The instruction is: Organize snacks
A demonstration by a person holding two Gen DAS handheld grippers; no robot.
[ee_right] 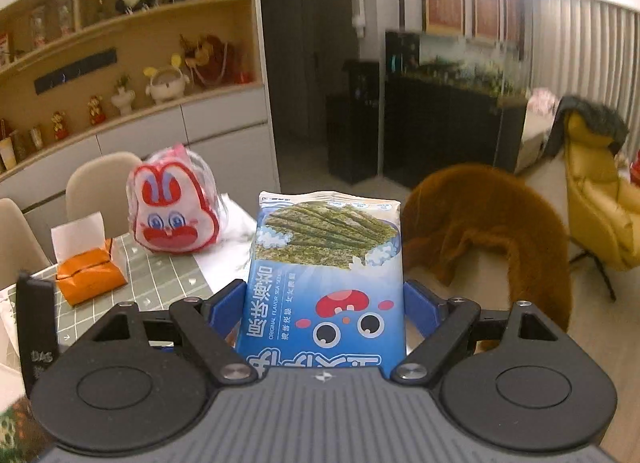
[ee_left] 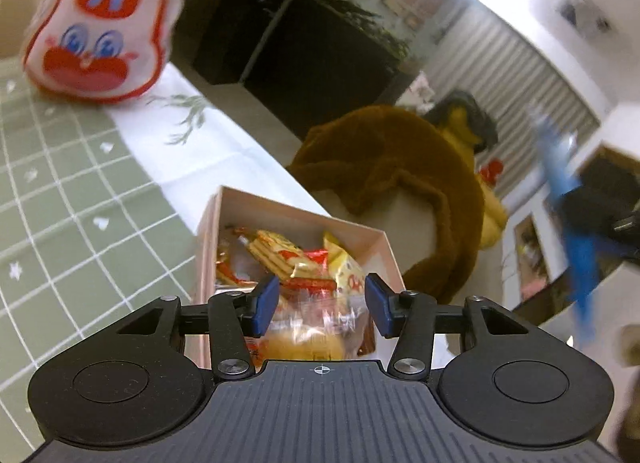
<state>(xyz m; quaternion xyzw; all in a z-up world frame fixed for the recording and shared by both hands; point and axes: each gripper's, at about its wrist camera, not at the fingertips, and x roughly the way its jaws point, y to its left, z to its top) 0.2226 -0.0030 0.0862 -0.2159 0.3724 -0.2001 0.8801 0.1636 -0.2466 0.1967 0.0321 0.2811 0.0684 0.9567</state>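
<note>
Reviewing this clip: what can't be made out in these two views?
- Left wrist view: the wrapped snack between the left gripper fingers is motion-blurred; grip unclear.
- Left wrist view: the blue packet at right is a smear.
- Right wrist view: the seaweed packet hides the table behind; its bottom edge is covered by the right gripper.

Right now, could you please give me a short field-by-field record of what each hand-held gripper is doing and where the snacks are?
left hand-held gripper: open, empty, hovering over the snack box
snack box: open-topped, on the table edge, holding wrapped snacks
right hand-held gripper: shut on the seaweed snack bag, lifted upright
rabbit-face bag: standing on the tablecloth
orange pack: on the table, left of the rabbit-face bag
</note>
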